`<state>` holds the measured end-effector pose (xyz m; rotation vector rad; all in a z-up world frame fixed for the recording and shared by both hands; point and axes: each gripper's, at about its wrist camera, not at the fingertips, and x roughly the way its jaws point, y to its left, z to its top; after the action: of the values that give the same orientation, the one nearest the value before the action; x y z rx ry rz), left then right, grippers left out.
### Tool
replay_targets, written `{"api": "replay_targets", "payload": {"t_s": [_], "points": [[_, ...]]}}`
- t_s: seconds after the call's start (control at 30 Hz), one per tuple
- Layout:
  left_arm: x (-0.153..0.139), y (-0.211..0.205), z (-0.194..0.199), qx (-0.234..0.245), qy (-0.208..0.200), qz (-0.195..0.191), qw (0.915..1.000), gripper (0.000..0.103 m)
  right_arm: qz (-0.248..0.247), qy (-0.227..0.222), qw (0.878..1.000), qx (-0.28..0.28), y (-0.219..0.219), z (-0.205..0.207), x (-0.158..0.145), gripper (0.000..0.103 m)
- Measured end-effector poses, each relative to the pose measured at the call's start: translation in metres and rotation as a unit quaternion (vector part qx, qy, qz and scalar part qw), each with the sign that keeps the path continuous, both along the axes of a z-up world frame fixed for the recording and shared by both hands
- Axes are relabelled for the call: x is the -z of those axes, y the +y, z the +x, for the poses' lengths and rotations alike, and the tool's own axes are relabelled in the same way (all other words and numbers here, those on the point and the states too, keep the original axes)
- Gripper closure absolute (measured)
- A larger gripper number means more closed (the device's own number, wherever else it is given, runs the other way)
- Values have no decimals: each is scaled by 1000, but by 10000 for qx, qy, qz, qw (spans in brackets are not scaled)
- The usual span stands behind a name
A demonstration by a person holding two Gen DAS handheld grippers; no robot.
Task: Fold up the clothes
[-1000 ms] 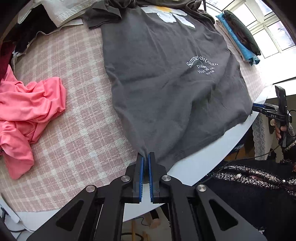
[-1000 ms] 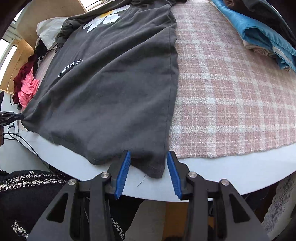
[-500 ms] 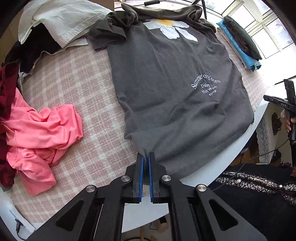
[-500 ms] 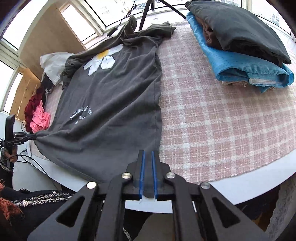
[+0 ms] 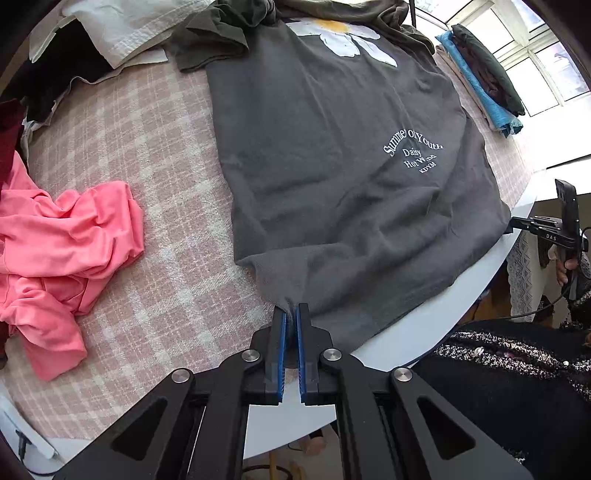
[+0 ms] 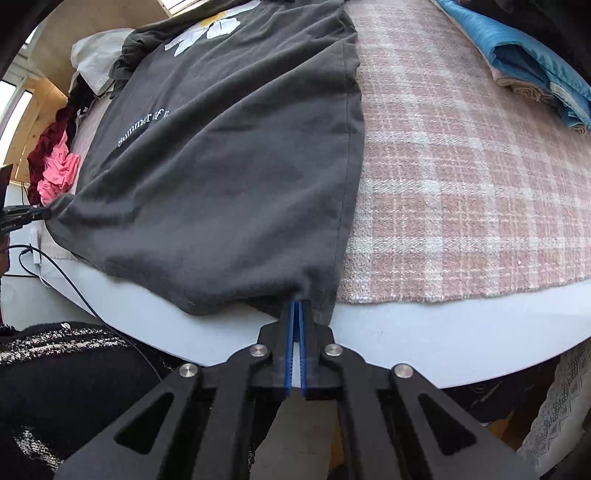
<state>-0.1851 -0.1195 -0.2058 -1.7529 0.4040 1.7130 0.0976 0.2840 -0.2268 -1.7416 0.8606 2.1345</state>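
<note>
Both claws are on the hem of the dark grey T-shirt point(image 5: 332, 155) at the near edge of the bench point(image 6: 424, 332).

Left claw point(image 5: 291, 314): clenched on the hem corner, cloth bunched between the blue pads, sitting over the pink checked cloth point(image 5: 155, 155) a bit in from the near edge.

Right claw point(image 6: 296, 308): jaws have just been closing and are now clamped on the other hem corner, which overhangs the bare white rim of the bench.

The shirt lies flat, print up, hem at the near edge. White lettering mid-body, daisy print point(image 5: 347, 35) towards the far edge. Collar and sleeves are rumpled at the far end.

Step, as I read it: grasp done on both bottom corners, fold not started. The hem between the claws looks slack, not taut.

Next move probably calls for:
- raising both corners together and evenly
- carrying the hem away towards the daisy end
- keeping the spacing so the hem stays straight
- the far end is bunched, so the fold edge may land crooked unless it is smoothed.

Off to the sides: crumpled pink garment point(image 5: 62, 236) near the left edge, folded stack point(image 6: 535, 62) at the far right, white and dark clothes heaped at the far left corner. None are in the fold path.
</note>
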Motion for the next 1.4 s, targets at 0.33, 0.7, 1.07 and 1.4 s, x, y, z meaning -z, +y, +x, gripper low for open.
{"api": "replay_targets", "payload": {"t_s": [0.33,0.7,1.07,1.4], "points": [[-4,39,-81,-221,523,173,9982,96,1272,791,9875,493,91,-72,-69,102],[0,14,-76,-372,389,185,9984,92,817,120,9950,-568,9,-56,-28,60],[5,-28,-40,-566,192,170,9981,92,1751,-205,9796,-967,-55,-31,-7,64],[10,8,-41,-196,622,14,9979,84,1440,97,9892,-265,-22,-23,-22,98]]}}
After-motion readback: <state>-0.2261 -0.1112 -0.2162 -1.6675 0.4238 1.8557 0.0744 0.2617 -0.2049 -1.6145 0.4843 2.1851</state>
